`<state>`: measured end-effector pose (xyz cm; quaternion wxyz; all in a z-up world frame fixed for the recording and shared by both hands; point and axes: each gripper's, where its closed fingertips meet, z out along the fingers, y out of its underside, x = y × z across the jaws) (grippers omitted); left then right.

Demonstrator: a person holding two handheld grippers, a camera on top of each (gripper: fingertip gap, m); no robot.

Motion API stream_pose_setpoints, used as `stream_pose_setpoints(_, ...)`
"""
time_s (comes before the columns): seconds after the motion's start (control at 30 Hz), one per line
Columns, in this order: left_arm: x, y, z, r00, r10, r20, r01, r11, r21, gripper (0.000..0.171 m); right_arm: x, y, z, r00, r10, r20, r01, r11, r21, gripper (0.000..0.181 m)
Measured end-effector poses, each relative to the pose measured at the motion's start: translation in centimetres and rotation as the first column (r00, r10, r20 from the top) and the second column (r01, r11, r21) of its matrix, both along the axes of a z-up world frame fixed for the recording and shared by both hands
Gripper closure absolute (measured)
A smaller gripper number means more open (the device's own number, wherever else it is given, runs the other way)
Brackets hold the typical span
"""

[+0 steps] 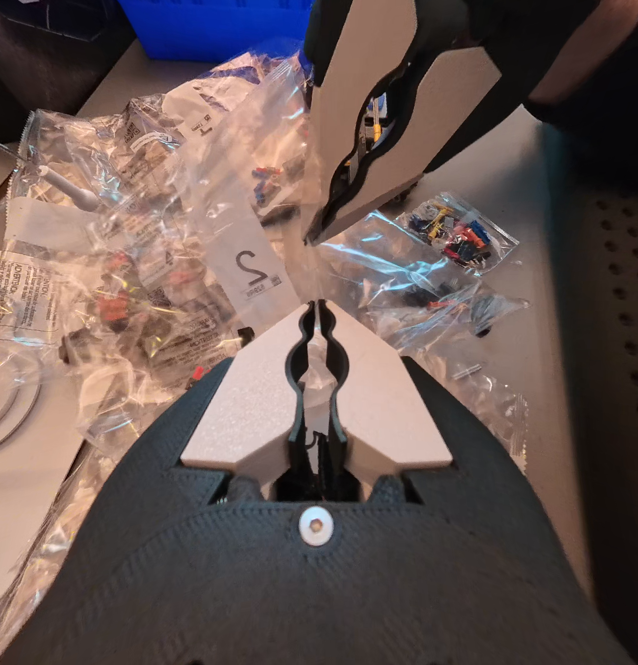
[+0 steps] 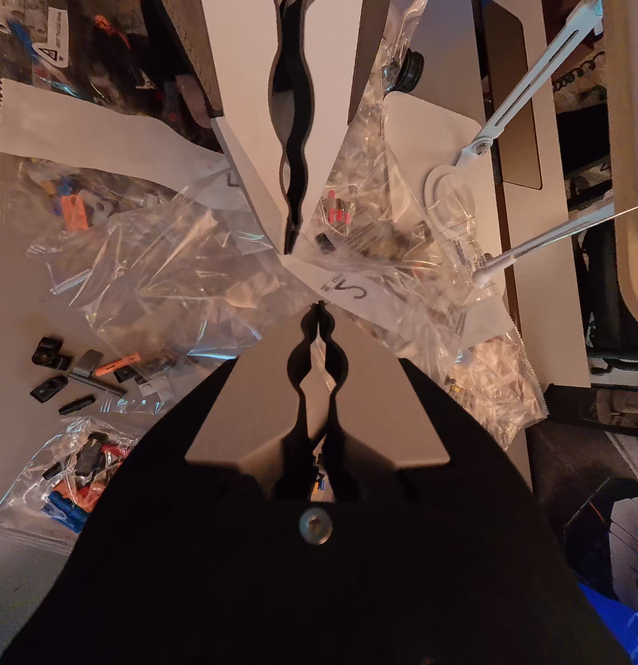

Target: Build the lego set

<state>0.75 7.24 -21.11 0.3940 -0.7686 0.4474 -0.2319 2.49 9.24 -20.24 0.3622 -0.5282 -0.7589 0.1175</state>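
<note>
Lego bag [image 1: 260,266], clear plastic with a white printed strip, is sitting mid-frame in both wrist views, stretched between the two grippers over the pale table [image 1: 526,151]. Left gripper [image 1: 315,306] is pinching the bag's film, jaws closed right down on it at centre frame. Right gripper [image 1: 312,237] is coming in from the upper right of the left view, jaws also closed on the same bag a little farther up; in the right view its own tips [image 2: 319,306] are meeting just below the printed strip. More sealed bags [image 1: 94,288] are piling up at left, a small bag of coloured pieces [image 1: 461,234] is lying at right, loose black and orange pieces [image 2: 76,370] are sitting lower left of the right view. Looks like a tear-open step. Risk: film slipping from the thin pinch, or tearing suddenly and scattering pieces off the table edge.
</note>
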Motion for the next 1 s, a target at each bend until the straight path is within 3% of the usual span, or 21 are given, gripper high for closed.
stream_pose_setpoints(0.17, 0.0, 0.1, 0.1, 1.0, 0.005, 0.0, -0.005, 1.0, 0.007, 0.171, -0.2, -0.3, 0.6, 0.999, -0.006, -0.045, 0.003, 0.997, -0.076, 0.181)
stream_pose_setpoints(0.33, 0.0, 0.2, 0.1, 1.0, 0.009, -0.007, -0.009, 1.0, 0.017, 0.171, 0.0, 0.3, 1.0, 0.993, -0.071, -0.09, 0.051, 0.977, -0.208, 0.164)
stream_pose_setpoints(0.57, -0.1, 0.3, 0.2, 1.0, 0.018, -0.006, -0.018, 0.999, 0.027, 0.171, 0.4, 1.6, 1.1, 0.979, -0.179, -0.101, 0.136, 0.931, -0.339, 0.157)
stream_pose_setpoints(0.8, -0.1, 0.3, 0.2, 1.0, 0.017, -0.006, -0.017, 1.0, 0.025, 0.171, 0.0, 0.7, 1.8, 0.984, -0.113, -0.139, 0.07, 0.956, -0.286, 0.155)
stream_pose_setpoints(1.0, -0.1, 0.3, 0.3, 1.0, 0.018, -0.003, -0.018, 1.0, 0.026, 0.171, 0.1, 1.1, 1.5, 0.985, -0.12, -0.123, 0.086, 0.963, -0.254, 0.152)
